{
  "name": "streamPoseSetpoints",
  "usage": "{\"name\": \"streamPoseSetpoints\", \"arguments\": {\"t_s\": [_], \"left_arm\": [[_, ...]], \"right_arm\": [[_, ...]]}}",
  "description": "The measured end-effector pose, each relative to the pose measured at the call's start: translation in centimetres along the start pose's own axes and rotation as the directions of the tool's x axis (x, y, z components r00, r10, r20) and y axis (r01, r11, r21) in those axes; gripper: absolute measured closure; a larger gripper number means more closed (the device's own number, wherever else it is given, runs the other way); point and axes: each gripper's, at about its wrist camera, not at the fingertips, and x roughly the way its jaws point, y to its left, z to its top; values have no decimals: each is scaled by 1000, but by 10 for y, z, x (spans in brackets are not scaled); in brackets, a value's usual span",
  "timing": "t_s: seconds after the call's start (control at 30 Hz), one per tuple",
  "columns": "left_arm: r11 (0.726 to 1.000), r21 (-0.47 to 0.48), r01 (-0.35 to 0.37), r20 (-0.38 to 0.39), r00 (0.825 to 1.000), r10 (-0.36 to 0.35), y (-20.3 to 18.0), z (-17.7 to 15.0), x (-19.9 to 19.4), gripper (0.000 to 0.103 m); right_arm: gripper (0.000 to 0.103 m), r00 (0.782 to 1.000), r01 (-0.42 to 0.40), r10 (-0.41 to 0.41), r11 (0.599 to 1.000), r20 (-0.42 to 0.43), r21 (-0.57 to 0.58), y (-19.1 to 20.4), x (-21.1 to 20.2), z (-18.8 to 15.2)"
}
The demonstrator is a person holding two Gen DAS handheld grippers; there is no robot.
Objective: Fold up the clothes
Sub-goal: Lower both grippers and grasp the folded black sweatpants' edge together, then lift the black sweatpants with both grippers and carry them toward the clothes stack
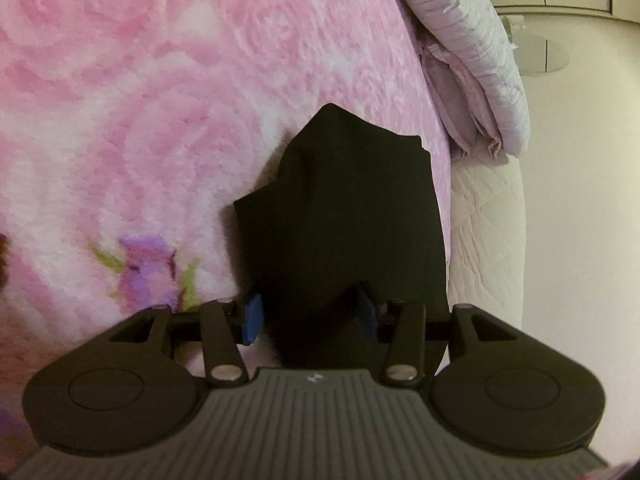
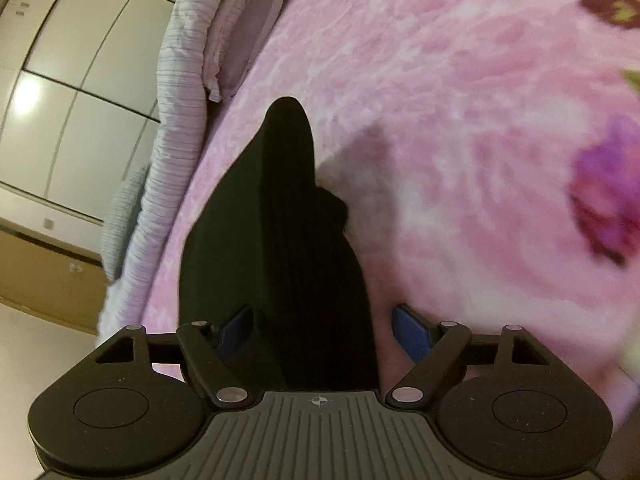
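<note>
While a black garment (image 1: 344,216) hangs over the pink rose-patterned blanket (image 1: 140,100) on the bed, it is gripped by the left tongs (image 1: 312,320), whose blue pads are pressed into the cloth. Between the right tongs (image 2: 326,332) the same dark fabric (image 2: 280,240) is seen, though their pads stand apart and seem not to clamp it. Folded lilac bedding (image 1: 472,48) is stacked at the bed's edge.

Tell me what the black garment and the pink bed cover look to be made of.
Black garment: a thin, smooth, matte fabric by the look, hanging in soft folds with no sheen; knit or woven cannot be told. Pink bed cover: apparently a plush fleece-like blanket, with a fuzzy nap and a rose pattern that looks embossed. The motion blur in the right wrist view leaves the weave open.
</note>
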Motion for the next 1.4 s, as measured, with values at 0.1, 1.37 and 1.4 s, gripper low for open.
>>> {"name": "streamPoseSetpoints", "arguments": {"t_s": [0.1, 1.37, 1.4], "left_arm": [[1000, -9, -16, -4, 1000, 16, -5, 9, 0, 69], [995, 63, 77, 103, 991, -83, -82, 72, -75, 83], [995, 54, 79, 116, 990, -85, -87, 71, -92, 83]], "right_arm": [[54, 1000, -6, 7, 999, -19, 43, 2, 9, 4], [71, 985, -152, 158, 985, -65, 87, 125, 32, 17], [71, 982, -165, 172, 983, -78, 82, 139, 28, 15]]}}
